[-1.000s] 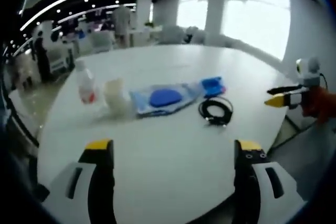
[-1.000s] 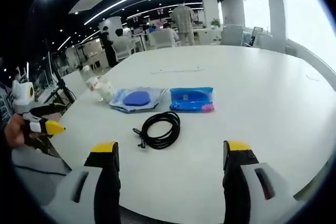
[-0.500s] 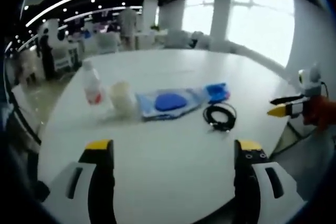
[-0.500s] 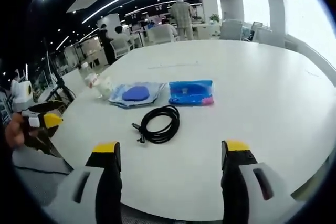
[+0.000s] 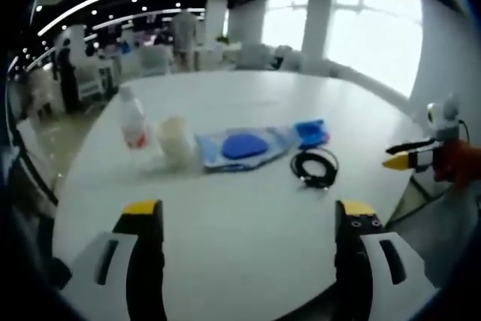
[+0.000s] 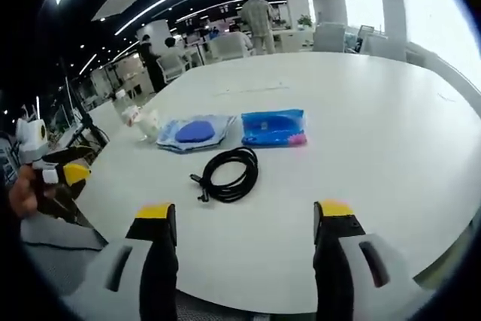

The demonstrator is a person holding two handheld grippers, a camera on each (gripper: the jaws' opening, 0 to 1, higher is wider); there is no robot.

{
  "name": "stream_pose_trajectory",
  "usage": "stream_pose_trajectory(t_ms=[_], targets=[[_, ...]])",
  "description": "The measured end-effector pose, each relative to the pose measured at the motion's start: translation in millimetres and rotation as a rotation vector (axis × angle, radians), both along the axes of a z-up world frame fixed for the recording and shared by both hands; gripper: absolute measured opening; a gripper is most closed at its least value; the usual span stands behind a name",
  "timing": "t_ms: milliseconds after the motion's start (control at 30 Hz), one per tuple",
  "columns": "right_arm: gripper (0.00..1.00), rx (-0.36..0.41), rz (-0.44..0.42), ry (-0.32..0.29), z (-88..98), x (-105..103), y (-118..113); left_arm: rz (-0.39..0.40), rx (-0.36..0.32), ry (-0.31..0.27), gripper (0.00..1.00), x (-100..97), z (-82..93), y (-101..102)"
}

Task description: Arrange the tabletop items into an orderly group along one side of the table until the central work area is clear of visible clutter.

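I take the coiled cable (image 6: 229,174) as my landmark, since it lies nearest me on the white counter (image 6: 376,118) and apart from the rest. Beyond it runs a rough line of the other items: the blue pack (image 6: 273,127) just behind it, the clear pouch with a blue disc (image 6: 194,132) beside that, then the pale cup (image 5: 177,140) and the bottle (image 5: 132,119) farthest from the cable. That line reads to me as the group already forming along one side, with the cable as the stray in the working area.

My right claw (image 6: 245,219) hangs released, jaws wide and empty, short of the cable and roughly facing it; I judge it is held so to come down over the coil. My left claw (image 5: 248,216) is likewise released and empty, held back at the counter's near edge, well away from the cable, leaving room. In the left gripper view the right claw shows past the counter's edge, out beyond the cable.

The coil is loose and may spring or trail its plug end when lifted, so I would grip across several loops.
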State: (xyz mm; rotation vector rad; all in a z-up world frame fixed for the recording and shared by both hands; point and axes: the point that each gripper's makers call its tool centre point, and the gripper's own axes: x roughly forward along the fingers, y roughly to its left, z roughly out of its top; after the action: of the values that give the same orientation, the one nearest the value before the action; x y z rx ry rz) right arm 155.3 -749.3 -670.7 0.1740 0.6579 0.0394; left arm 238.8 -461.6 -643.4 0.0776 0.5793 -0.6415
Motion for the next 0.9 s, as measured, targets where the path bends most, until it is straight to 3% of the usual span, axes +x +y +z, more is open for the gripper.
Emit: stream_pose_trajectory(t_ms=[900], targets=[[0.69, 0.01, 0.012, 0.02, -3.0, -2.0, 4.5, -0.019, 0.001, 0.002, 0.92, -2.1, 0.1, -3.1]])
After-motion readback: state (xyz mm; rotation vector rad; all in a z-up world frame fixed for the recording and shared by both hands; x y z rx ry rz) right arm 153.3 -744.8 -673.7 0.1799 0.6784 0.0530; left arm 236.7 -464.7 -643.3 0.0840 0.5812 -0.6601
